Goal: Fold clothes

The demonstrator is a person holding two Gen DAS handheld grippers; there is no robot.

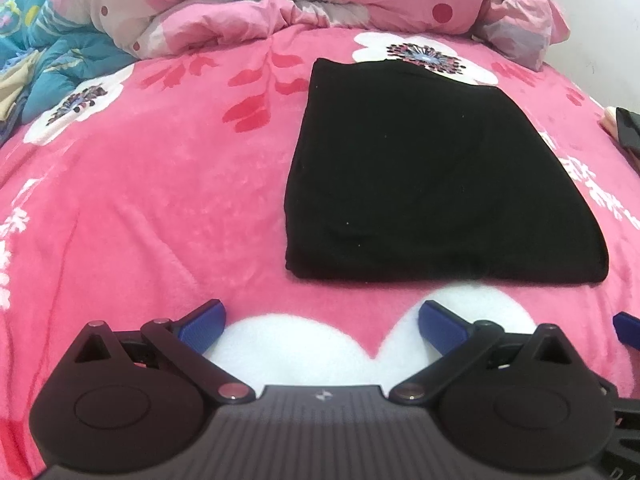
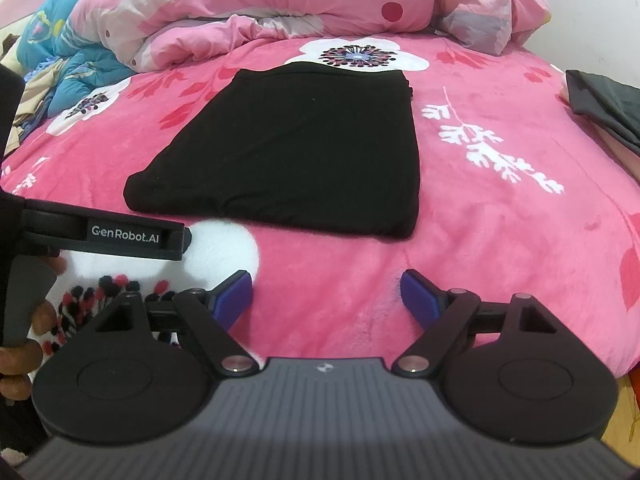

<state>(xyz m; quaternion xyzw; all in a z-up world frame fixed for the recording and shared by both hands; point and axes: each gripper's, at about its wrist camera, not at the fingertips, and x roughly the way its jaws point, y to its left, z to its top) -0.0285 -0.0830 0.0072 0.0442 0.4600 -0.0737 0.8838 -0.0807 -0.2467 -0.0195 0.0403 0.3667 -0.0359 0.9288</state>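
- Black garment (image 1: 432,176) lies folded flat on the bed (image 1: 160,208); I judge this fold finished.
- Left tongs (image 1: 322,322) and right tongs (image 2: 326,296) both released, empty.
- Next: probably move it onto the dark pile (image 2: 608,104) at right.

We see a bed covered by a pink flowered blanket (image 2: 500,240). On it lie a folded black garment (image 2: 288,152), a rumpled pink duvet (image 2: 280,4), a blue quilt (image 2: 76,60) and dark folded clothes (image 2: 608,104).

A big bed (image 2: 500,240) had a pink flower blanket (image 1: 160,200). A puffy pink quilt (image 2: 280,4) was piled by the white wall (image 2: 600,8).
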